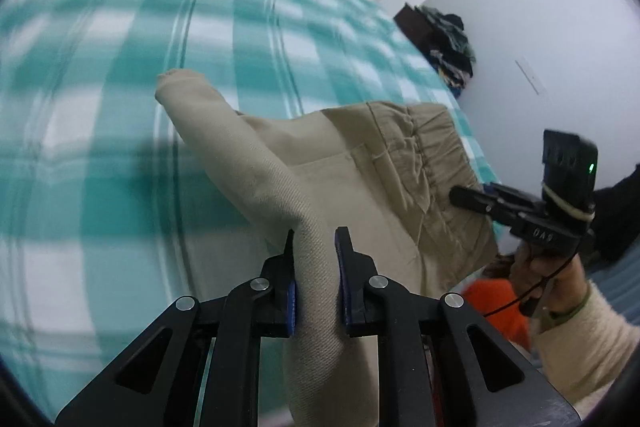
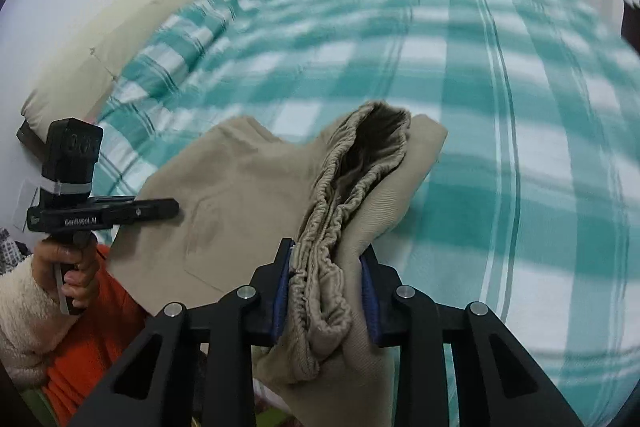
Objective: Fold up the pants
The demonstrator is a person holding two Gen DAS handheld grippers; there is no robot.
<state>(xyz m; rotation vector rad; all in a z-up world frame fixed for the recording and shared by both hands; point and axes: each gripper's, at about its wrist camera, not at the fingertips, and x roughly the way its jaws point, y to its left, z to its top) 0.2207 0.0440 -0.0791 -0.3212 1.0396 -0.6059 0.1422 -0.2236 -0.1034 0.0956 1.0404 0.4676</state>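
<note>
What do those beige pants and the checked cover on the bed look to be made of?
The pants look like a cotton twill, matte: fine diagonal ribs show in the weave, and the waistband is gathered as if elasticated. The bed cover seems a thin woven sheet, probably cotton, teal and white checks with no sheen; blur hides its weave. Both grippers, left and right, pinch the pants.

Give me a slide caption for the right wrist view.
Right gripper clamps beige pants waistband above checked bed.

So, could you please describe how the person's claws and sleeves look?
Both claws, left claw and right claw, are black linkages with silver rivets and blue pads. Each carries a black box; the right one's shows a green light. Cream fleece sleeves; a thin black cable hangs below the right.
</note>
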